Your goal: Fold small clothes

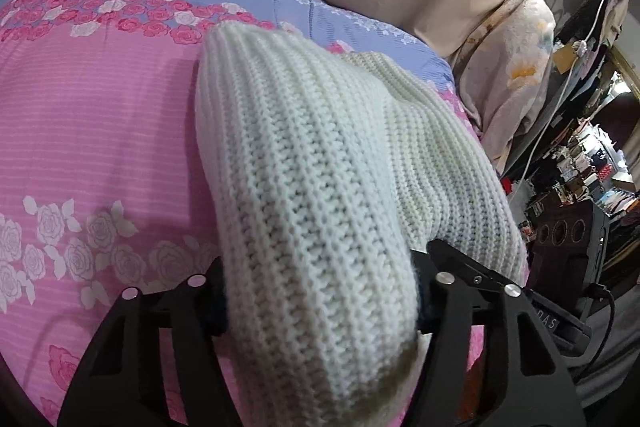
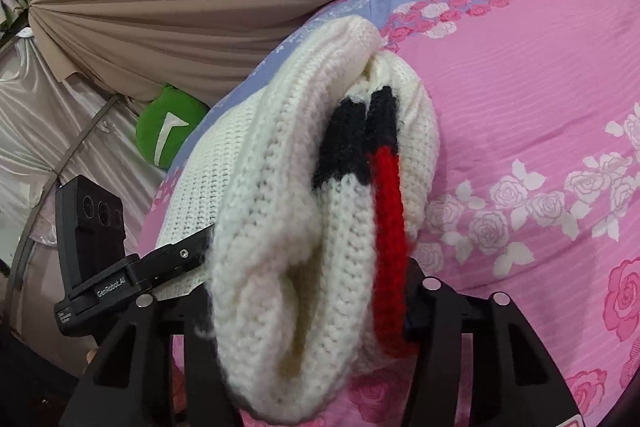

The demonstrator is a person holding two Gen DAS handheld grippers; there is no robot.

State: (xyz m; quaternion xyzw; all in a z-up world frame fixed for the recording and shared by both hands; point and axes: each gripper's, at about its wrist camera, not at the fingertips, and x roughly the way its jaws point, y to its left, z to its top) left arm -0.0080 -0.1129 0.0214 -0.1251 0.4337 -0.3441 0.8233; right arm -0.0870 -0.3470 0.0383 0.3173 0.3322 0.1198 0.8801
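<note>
Both grippers, left (image 1: 320, 307) and right (image 2: 308, 303), we read as pinching the folded sweater (image 1: 304, 163) by its ends, likely to keep the layers together above the bedspread (image 1: 100, 115)

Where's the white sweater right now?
The white sweater is bunched between both hand-held grippers, left and right, above the pink floral bedspread.

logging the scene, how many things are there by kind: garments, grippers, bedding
Garments: 1, the white knit sweater with black and red stripes
Grippers: 2, left gripper and right gripper, each clamped on the sweater
Bedding: 1, the pink floral bedsheet
Total: 4
</note>
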